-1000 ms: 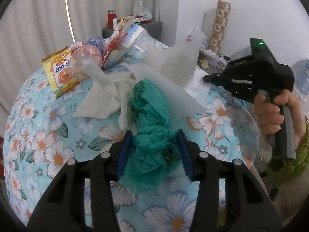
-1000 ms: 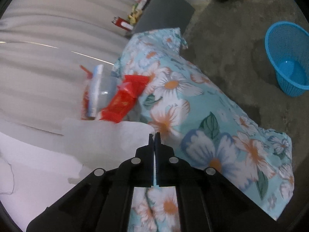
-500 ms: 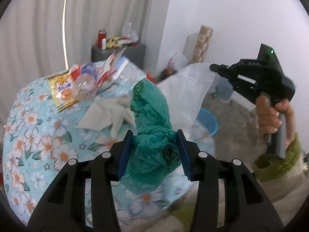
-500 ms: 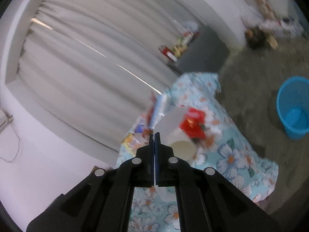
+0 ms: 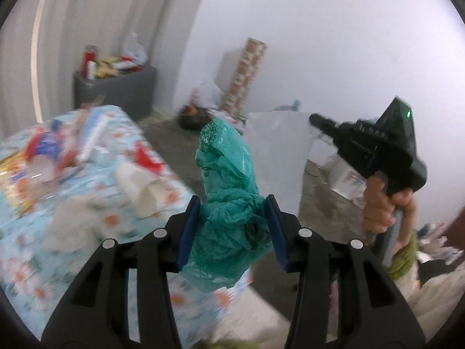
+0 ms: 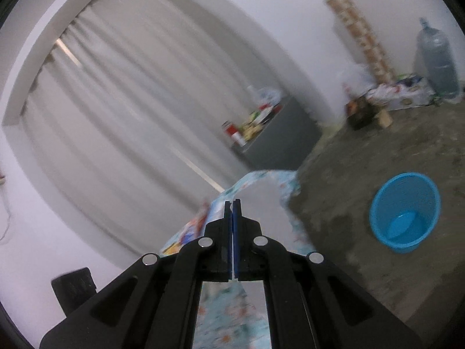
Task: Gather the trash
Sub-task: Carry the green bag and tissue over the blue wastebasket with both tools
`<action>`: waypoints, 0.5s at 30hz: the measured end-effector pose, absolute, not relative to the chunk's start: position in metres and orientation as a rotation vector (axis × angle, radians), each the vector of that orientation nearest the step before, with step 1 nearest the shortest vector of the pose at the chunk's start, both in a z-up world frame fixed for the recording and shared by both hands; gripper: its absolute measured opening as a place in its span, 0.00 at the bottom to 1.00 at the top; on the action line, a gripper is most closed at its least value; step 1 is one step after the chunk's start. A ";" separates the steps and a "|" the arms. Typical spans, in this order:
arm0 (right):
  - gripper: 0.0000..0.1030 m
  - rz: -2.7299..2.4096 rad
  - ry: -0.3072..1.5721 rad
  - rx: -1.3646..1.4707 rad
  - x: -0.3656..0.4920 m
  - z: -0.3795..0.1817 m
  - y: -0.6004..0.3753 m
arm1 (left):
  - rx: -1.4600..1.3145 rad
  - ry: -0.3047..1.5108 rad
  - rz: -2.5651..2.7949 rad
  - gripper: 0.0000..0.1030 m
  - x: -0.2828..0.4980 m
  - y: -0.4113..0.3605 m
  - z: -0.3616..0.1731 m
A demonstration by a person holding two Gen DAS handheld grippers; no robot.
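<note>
Gripping a green plastic bag [image 5: 229,203] in left gripper [image 5: 232,224]; right gripper [image 6: 233,209] pinching white sheet [image 5: 276,157].
Littered floral bedcover [image 5: 72,232] beside bare grey floor [image 6: 363,151], blue basket [image 6: 404,212] apart.

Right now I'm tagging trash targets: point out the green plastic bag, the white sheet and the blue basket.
green plastic bag [image 5: 229,203], left wrist view, crumpled middle between the pads.
white sheet [image 5: 276,157], left wrist view, flat middle hanging from the other gripper.
blue basket [image 6: 377,203], right wrist view, left rim.

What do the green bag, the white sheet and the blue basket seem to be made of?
Green bag: thin plastic film, glossy, crinkled. White sheet: probably tissue paper, matte and limp. Blue basket: moulded plastic, smooth; its wall looks like fine mesh.
</note>
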State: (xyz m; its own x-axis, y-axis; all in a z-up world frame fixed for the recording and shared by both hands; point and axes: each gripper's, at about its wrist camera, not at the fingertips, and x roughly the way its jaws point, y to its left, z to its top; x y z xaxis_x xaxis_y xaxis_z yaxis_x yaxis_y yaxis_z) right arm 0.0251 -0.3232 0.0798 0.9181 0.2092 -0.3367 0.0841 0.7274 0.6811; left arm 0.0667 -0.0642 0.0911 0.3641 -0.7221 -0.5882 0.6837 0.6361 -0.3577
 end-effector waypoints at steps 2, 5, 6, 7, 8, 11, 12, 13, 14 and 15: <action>0.01 0.028 0.413 0.778 0.026 0.070 -0.342 | -0.063 0.836 -0.966 0.42 0.084 -0.093 0.089; 0.01 -0.036 0.417 0.806 0.033 0.055 -0.370 | -0.059 0.929 -1.032 0.42 0.116 -0.147 0.080; 0.01 -0.062 0.421 0.820 0.037 0.048 -0.382 | -0.057 0.962 -1.050 0.42 0.127 -0.166 0.074; 0.01 -0.082 0.426 0.826 0.040 0.042 -0.392 | -0.054 0.999 -1.065 0.42 0.138 -0.184 0.068; 0.01 -0.101 0.430 0.830 0.043 0.037 -0.400 | -0.047 1.039 -1.073 0.42 0.151 -0.208 0.059; 0.01 -0.160 0.459 0.867 0.057 0.011 -0.431 | 0.017 1.092 -1.064 0.42 0.179 -0.268 0.032; 0.01 -0.184 0.472 0.874 0.063 0.000 -0.442 | 0.031 1.111 -1.062 0.42 0.188 -0.288 0.020; 0.01 -0.197 0.484 0.882 0.069 -0.007 -0.450 | 0.039 1.136 -1.057 0.42 0.198 -0.306 0.008; 0.01 -0.214 0.500 0.893 0.074 -0.018 -0.460 | 0.047 1.159 -1.054 0.42 0.205 -0.320 -0.002; 0.01 -0.236 0.520 0.906 0.080 -0.031 -0.471 | 0.063 1.184 -1.047 0.42 0.214 -0.338 -0.016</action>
